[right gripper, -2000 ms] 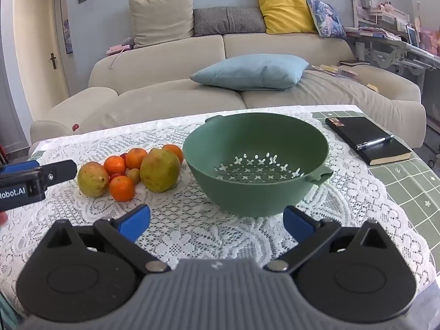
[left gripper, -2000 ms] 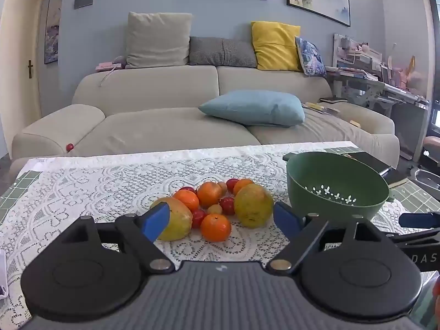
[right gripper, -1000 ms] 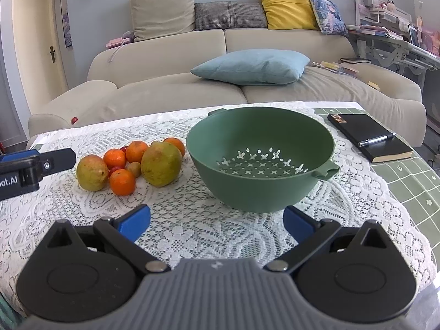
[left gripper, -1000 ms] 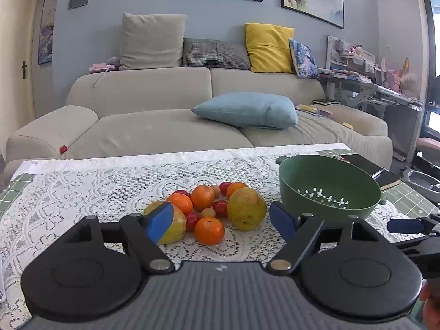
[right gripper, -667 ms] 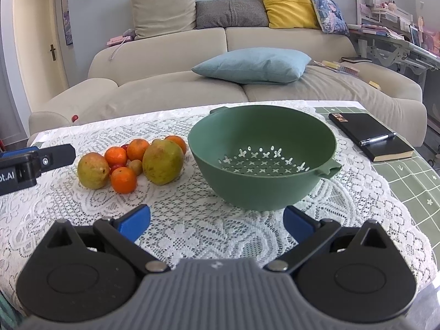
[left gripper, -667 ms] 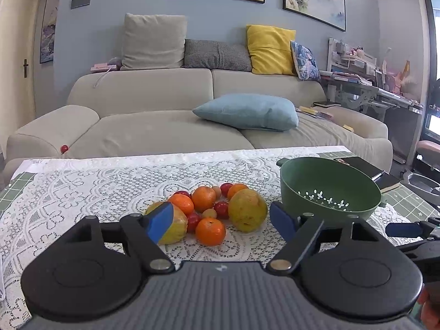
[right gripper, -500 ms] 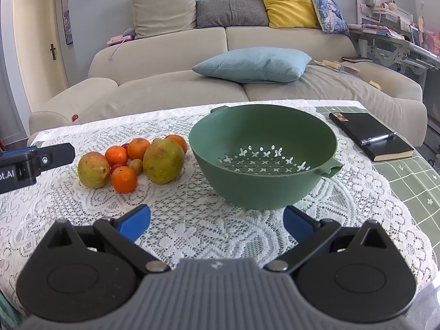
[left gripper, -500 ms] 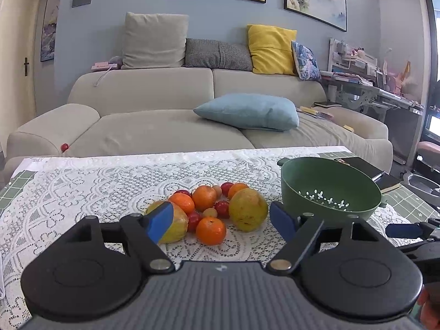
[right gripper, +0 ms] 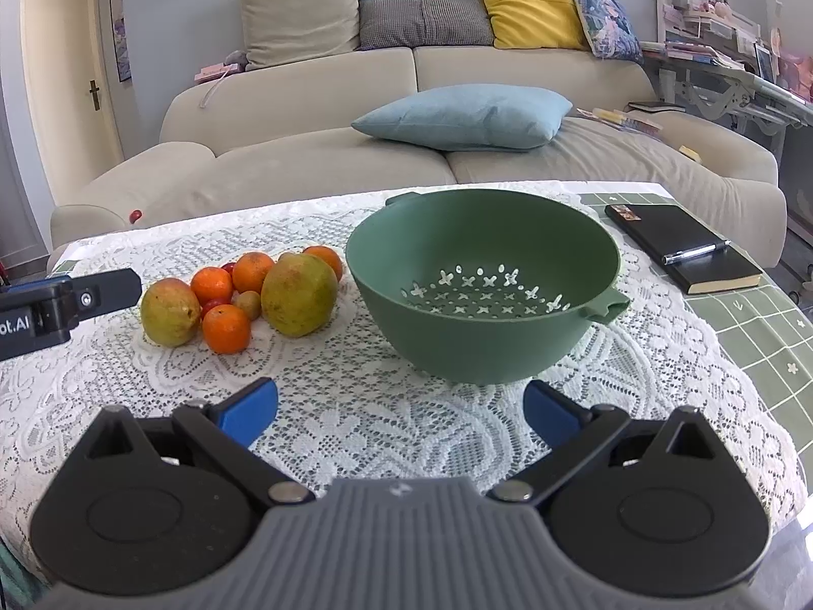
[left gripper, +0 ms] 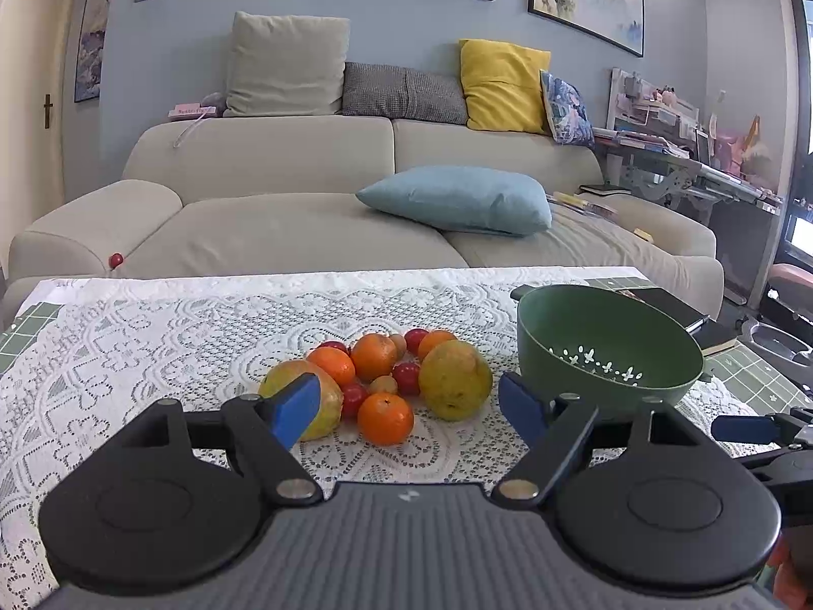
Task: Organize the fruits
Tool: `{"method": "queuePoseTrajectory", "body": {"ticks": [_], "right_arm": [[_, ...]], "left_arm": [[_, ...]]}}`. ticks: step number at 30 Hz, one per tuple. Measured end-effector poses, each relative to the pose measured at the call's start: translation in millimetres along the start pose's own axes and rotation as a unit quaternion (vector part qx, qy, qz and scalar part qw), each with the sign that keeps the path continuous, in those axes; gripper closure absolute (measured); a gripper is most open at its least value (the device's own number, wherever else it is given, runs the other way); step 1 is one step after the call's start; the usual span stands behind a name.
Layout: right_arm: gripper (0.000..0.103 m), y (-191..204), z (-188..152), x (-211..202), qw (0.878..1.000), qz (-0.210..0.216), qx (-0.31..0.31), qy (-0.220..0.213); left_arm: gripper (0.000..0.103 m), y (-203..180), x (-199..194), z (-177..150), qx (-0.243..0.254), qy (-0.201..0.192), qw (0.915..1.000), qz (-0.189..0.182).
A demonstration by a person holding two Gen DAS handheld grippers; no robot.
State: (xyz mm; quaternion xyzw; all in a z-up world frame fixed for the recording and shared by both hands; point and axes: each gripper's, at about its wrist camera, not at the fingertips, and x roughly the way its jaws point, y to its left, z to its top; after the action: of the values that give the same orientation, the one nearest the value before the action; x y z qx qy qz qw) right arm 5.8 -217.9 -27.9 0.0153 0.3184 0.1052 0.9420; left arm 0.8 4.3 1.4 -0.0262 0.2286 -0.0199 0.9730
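A heap of fruit lies on the lace tablecloth (left gripper: pixel 152 335): two yellow-green mangoes (left gripper: pixel 455 378) (right gripper: pixel 170 310), several oranges (left gripper: pixel 385 418) (right gripper: pixel 226 328) and small red fruits (left gripper: pixel 406 377). An empty green colander (left gripper: pixel 604 351) (right gripper: pixel 482 279) stands right of the heap. My left gripper (left gripper: pixel 409 409) is open and empty, just in front of the fruit. My right gripper (right gripper: pixel 399 409) is open and empty, in front of the colander.
A black notebook with a pen (right gripper: pixel 681 246) lies at the table's right on a green grid mat (right gripper: pixel 762 325). A beige sofa (left gripper: pixel 315 203) with a blue cushion (left gripper: pixel 457 198) stands behind the table. The left gripper's finger (right gripper: pixel 76 300) shows at the left of the right wrist view.
Both grippers have drifted slightly, and the fruit and colander sit a little differently in view. Both stay open and empty.
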Motion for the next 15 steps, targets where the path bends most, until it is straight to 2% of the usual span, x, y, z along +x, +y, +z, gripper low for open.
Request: {"method": "queuePoseTrajectory", "body": {"ticks": [15], "right_arm": [[0.004,1.3,-0.2,0.9,1.000,-0.004,0.000,0.004]], "left_arm": [[0.009,-0.5,-0.2,-3.0,0.000,0.004,1.0000,-0.002]]}}
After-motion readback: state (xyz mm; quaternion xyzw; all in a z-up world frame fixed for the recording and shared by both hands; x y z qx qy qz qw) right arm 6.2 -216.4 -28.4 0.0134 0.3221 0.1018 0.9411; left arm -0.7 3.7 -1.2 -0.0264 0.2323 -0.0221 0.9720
